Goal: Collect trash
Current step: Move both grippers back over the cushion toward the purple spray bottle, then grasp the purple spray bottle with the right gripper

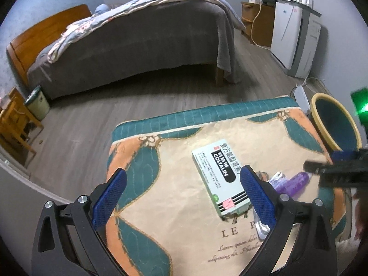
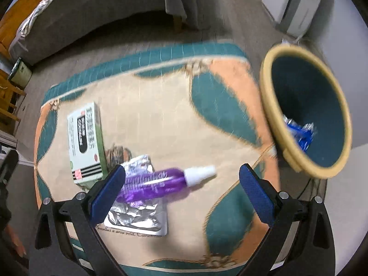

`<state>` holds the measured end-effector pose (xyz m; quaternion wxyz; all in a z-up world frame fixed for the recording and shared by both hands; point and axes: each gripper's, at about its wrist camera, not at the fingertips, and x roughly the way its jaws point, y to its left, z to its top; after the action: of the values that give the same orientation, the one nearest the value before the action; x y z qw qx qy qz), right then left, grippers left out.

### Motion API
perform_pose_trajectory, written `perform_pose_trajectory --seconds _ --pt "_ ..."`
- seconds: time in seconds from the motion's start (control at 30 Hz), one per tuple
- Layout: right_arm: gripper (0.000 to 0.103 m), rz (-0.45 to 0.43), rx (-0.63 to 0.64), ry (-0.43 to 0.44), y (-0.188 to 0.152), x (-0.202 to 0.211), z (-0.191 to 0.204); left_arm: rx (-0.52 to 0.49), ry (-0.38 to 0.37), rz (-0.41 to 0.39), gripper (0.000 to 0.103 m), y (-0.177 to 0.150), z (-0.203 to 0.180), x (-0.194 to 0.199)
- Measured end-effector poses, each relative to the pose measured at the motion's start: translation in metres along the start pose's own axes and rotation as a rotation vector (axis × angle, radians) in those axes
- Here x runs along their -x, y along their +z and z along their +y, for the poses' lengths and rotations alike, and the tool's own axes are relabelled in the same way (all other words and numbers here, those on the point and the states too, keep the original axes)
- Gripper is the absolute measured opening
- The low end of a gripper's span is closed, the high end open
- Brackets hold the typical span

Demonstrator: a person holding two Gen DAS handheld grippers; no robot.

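Note:
A white and green medicine box [image 1: 219, 181] [image 2: 85, 141] lies on the quilted table cover [image 1: 174, 209] [image 2: 165, 115]. Beside it a purple spray bottle [image 2: 161, 180] [image 1: 296, 182] with a white cap rests on a foil blister sheet [image 2: 135, 216] [image 1: 262, 226]. My left gripper [image 1: 184, 184] hangs open over the cover, left of the box. My right gripper [image 2: 182, 179] is open above the bottle, its left finger [image 2: 108, 189] next to the bottle's base. A yellow-rimmed bin [image 2: 306, 112] [image 1: 334, 126] with a dark inside stands off the table's right edge and holds blue wrappers [image 2: 299, 133].
A bed [image 1: 138, 46] with a grey cover fills the far side of the room. A white appliance [image 1: 296, 39] stands at the right wall, with a power strip [image 1: 301, 96] on the wooden floor. A small green bin [image 1: 38, 102] and wooden furniture [image 1: 13, 124] sit at the left.

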<state>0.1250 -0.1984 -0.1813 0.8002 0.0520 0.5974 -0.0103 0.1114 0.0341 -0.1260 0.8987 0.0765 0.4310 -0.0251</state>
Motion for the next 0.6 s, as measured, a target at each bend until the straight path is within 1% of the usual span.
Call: perform_pose_trajectory --seconds 0.07,0.1,0.13,0.17,0.2,0.27,0.37,0.43,0.47,0.53,0.6 --pt "0.097 0.028 -0.022 0.013 -0.003 -0.009 0.001 0.011 -0.008 -0.005 0.098 0.002 0.002 -0.001" --pt "0.094 0.040 -0.030 0.022 -0.004 -0.013 0.001 0.017 -0.013 -0.006 0.098 0.003 0.003 -0.002" --pt "0.090 0.055 -0.037 0.037 -0.005 -0.017 0.002 0.024 -0.018 -0.006 0.098 0.004 0.004 -0.003" --pt "0.081 0.067 -0.038 0.044 -0.005 -0.019 0.003 0.025 -0.019 -0.006 0.098 0.004 0.004 -0.003" --pt "0.075 0.080 -0.041 0.051 -0.005 -0.022 0.003 0.025 -0.020 -0.005 0.098 0.004 0.004 -0.004" --pt "0.070 0.109 -0.058 0.075 -0.005 -0.029 0.004 0.018 -0.020 0.000 0.098 0.004 0.004 -0.007" --pt "0.069 0.106 -0.063 0.083 -0.001 -0.032 0.007 0.005 -0.014 0.011 0.098 0.003 0.003 -0.012" --pt "0.059 0.119 -0.063 0.100 0.001 -0.037 0.009 0.002 -0.011 0.022 0.098 0.002 0.002 -0.017" --pt "0.052 0.126 -0.062 0.105 0.002 -0.039 0.010 -0.002 -0.008 0.031 0.098 0.001 0.001 -0.021" --pt "0.045 0.130 -0.056 0.105 0.006 -0.043 0.011 -0.008 -0.004 0.045 0.098 -0.001 -0.001 -0.027" --pt "0.041 0.125 -0.041 0.102 0.011 -0.045 0.012 -0.005 -0.009 0.067 0.098 -0.004 -0.004 -0.036"
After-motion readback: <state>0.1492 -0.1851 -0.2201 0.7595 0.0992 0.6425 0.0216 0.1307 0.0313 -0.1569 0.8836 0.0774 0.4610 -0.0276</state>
